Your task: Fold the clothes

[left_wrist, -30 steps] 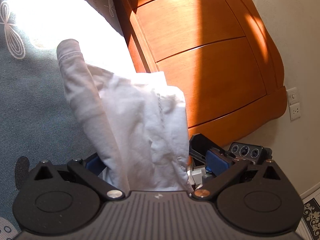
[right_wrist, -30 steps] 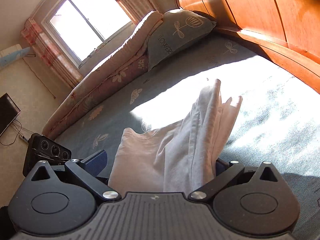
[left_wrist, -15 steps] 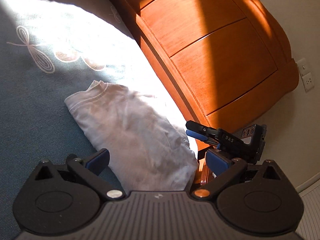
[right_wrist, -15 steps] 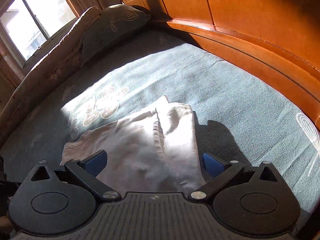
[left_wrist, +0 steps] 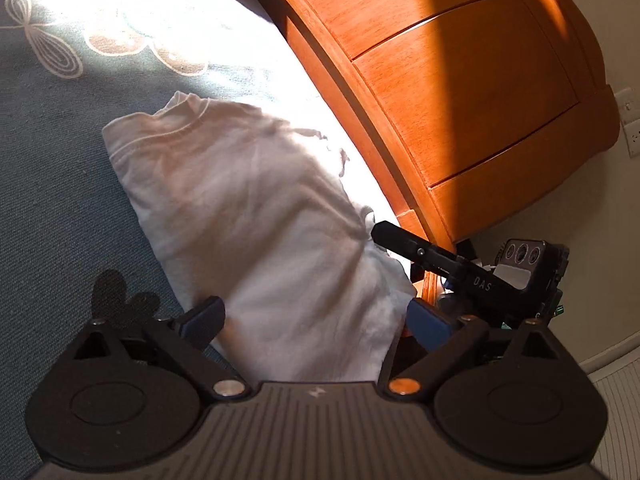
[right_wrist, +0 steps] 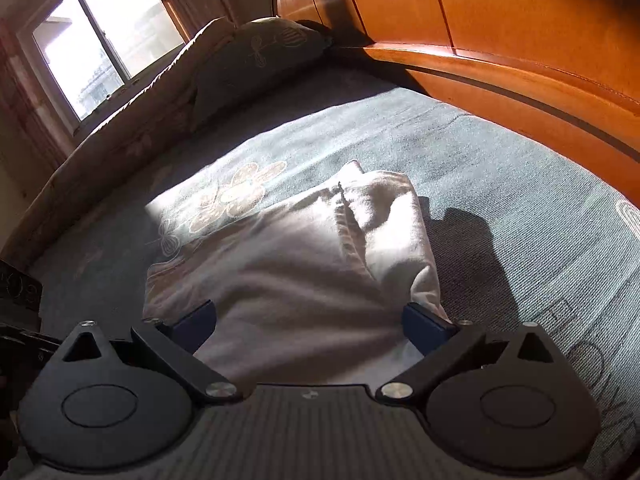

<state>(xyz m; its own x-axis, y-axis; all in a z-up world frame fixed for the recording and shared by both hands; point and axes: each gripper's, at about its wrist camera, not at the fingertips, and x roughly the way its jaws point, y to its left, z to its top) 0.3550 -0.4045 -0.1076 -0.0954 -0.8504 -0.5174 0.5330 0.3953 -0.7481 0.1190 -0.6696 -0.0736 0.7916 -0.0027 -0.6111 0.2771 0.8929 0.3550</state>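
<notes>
A white folded garment (left_wrist: 256,216) lies flat on the blue-grey bedspread (left_wrist: 52,184), its collar end away from me in the left wrist view. My left gripper (left_wrist: 316,320) hovers open over its near end, the cloth lying loose between the blue pads. The other gripper's body shows at the garment's right corner in that view. In the right wrist view the same garment (right_wrist: 304,264) lies with a folded layer on its right side. My right gripper (right_wrist: 314,326) is open above the near edge, nothing clamped.
An orange wooden headboard (left_wrist: 452,92) rises along the bed's edge, also seen as the headboard (right_wrist: 500,36). Pillows (right_wrist: 256,60) and a rolled quilt (right_wrist: 120,136) lie at the far side under a window (right_wrist: 92,44). A wall socket (left_wrist: 632,136) sits beyond the headboard.
One second ago both grippers held the garment lifted. It has since been laid flat on the bed and both grippers have opened and let go.
</notes>
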